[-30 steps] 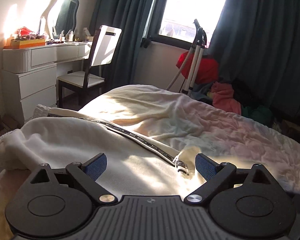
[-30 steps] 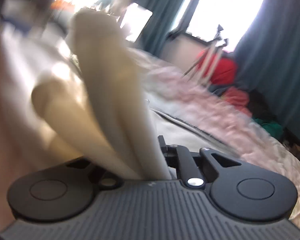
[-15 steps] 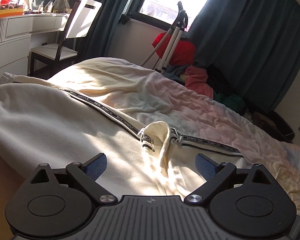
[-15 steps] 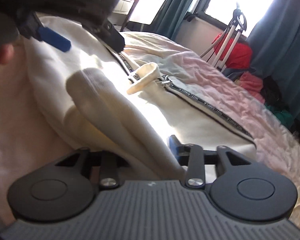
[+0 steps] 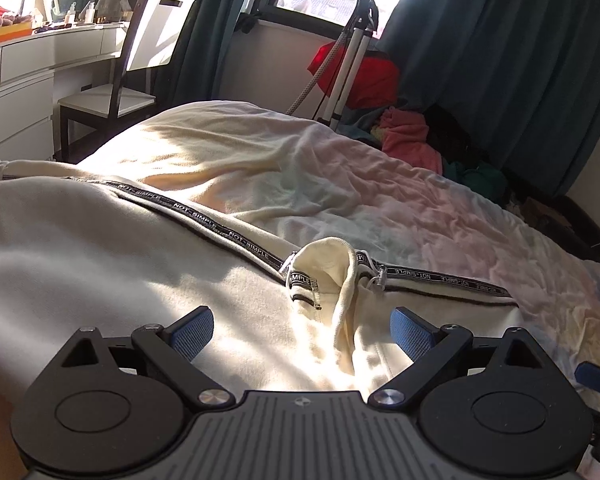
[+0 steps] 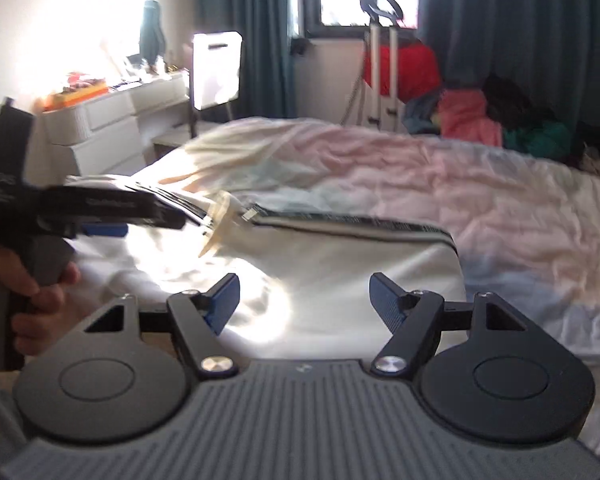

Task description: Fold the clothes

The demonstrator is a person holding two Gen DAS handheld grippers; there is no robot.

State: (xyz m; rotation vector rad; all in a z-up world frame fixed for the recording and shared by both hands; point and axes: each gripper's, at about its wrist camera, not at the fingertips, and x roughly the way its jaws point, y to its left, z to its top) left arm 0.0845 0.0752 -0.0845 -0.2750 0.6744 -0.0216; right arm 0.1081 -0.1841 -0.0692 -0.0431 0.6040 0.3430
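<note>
Folding on the bed (image 5: 340,184), since its wide flat top carries the whole cream garment (image 5: 100,264), which lies spread along the near edge, printed band (image 5: 236,236) facing up, a small loop (image 5: 332,264) standing at its middle. My left gripper (image 5: 302,330) hovers over it, jaws spread, nothing pinched. My right gripper (image 6: 304,296) has just been opening, jaws now apart with no cloth between them, hanging above the garment's corner (image 6: 440,256). No containers near; the orange tray (image 5: 8,32) on the dresser is too far to read.
</note>
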